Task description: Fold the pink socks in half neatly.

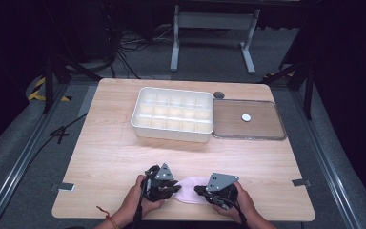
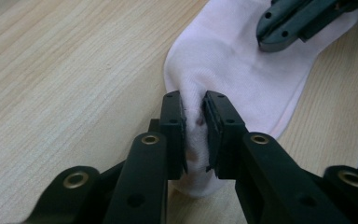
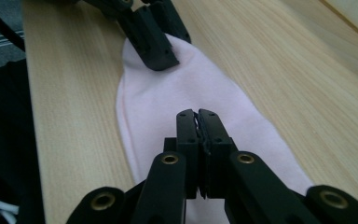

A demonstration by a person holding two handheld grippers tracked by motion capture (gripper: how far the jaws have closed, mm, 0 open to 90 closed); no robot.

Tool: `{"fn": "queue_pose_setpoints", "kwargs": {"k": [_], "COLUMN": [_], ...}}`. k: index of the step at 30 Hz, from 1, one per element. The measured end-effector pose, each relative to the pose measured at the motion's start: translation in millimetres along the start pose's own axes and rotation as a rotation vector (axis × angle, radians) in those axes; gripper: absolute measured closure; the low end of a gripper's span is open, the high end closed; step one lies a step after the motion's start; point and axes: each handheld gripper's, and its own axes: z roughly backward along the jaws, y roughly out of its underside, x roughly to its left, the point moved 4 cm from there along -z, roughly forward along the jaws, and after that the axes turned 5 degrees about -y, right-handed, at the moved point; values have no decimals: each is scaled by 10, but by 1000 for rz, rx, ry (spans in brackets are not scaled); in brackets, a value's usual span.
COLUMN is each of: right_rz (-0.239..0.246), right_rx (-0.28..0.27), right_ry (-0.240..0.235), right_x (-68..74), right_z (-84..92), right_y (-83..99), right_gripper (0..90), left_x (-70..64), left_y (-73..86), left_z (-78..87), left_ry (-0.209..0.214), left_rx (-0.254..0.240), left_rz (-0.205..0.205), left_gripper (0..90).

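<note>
A pale pink sock (image 1: 190, 190) lies flat on the wooden table near its front edge, between my two grippers. My left gripper (image 1: 175, 188) pinches a raised fold at one end of the sock (image 2: 242, 70), and fabric shows bunched between its pads (image 2: 195, 112). My right gripper (image 1: 198, 191) is at the other end, its jaws pressed together on the sock (image 3: 191, 88) with a thin edge of fabric between the pads (image 3: 196, 116). Each gripper view also shows the other gripper resting on the far end of the sock.
A white box with several compartments (image 1: 173, 114) stands at the middle back of the table (image 1: 105, 152). To its right lies a clear flat lid (image 1: 267, 129) with a small white disc (image 1: 246, 117) on it. A dark round cap (image 1: 218, 95) sits behind them.
</note>
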Motion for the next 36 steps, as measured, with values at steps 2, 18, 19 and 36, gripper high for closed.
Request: {"fn": "queue_pose_setpoints", "kwargs": {"k": [2,18,19,36], "right_rz": [3,14,14,33], "right_rx": [0,49,49,51], "right_ry": [-2,-39,-39,-58], "right_x": [0,0,0,-47], "right_z": [-22,-129,-129,-306], "right_y": [-21,-54,-54,-215], "right_gripper": [883,889,889,889], "left_x": [-6,-15,-15,-9], "left_y": [-1,-32,-32,-86], "left_z": [1,94,94,213], "left_ry": [-6,-7,-7,-4], "left_rx": [-1,-69,-69,-142], "left_rz": [0,-1,-1,-4], "left_gripper": [794,802,803,804]}}
